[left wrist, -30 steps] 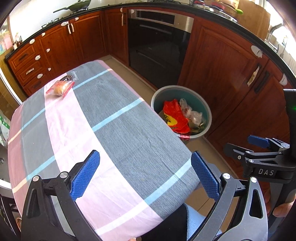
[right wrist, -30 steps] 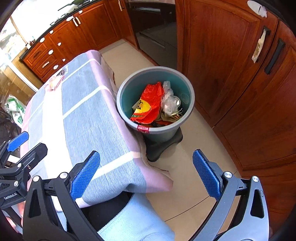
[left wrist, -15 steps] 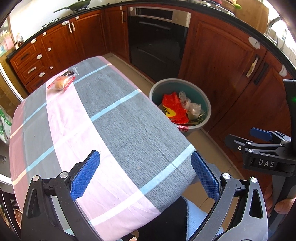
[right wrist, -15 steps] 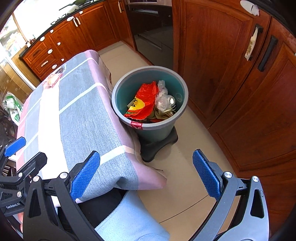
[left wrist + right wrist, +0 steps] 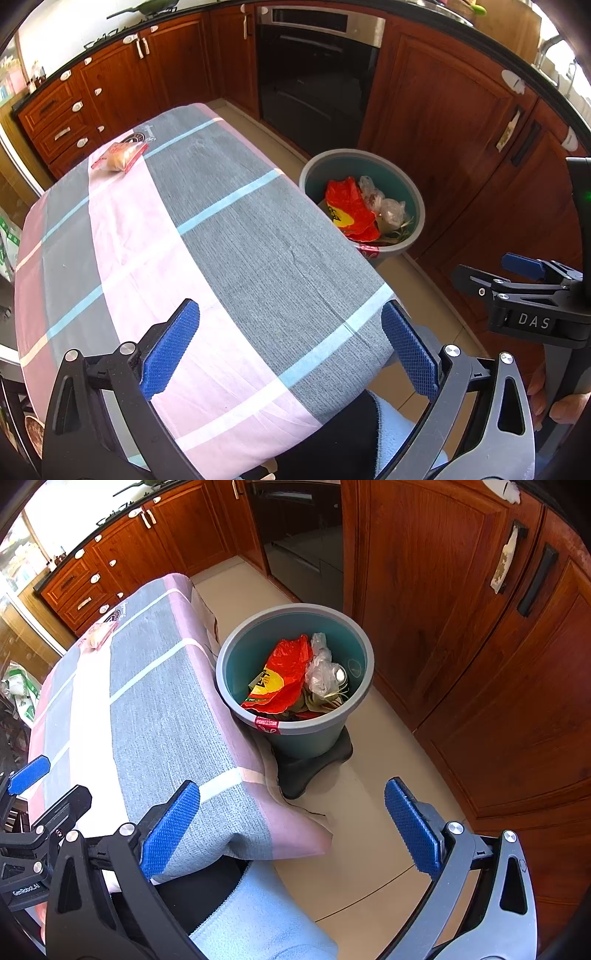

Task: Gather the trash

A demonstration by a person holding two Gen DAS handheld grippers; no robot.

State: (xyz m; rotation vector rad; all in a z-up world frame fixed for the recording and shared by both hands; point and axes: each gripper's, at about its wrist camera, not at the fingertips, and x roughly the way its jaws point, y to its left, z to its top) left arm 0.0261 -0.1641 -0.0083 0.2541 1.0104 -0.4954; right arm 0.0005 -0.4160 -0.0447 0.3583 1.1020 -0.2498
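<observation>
A small wrapped snack packet (image 5: 120,157) lies at the far left end of the table, seen small from the right wrist view (image 5: 100,634). A grey-green trash bin (image 5: 417,210) stands on the floor at the table's right side, holding a red bag (image 5: 349,208) and clear plastic bags; in the right wrist view the bin (image 5: 295,734) sits on a black base. My left gripper (image 5: 290,347) hangs open over the table's near end, empty. My right gripper (image 5: 291,823) is open and empty above the floor beside the table's near corner.
A pink, grey and blue checked cloth covers the table (image 5: 229,240). Wooden cabinets (image 5: 443,590) and a black oven (image 5: 317,85) ring the room. Beige floor (image 5: 369,812) lies between bin and cabinets. A person's light-blue sleeve (image 5: 258,915) is at the bottom.
Both grippers have drawn back and risen a little; the table and bin look slightly farther off. Both stay open. The packet and bin have not moved.
</observation>
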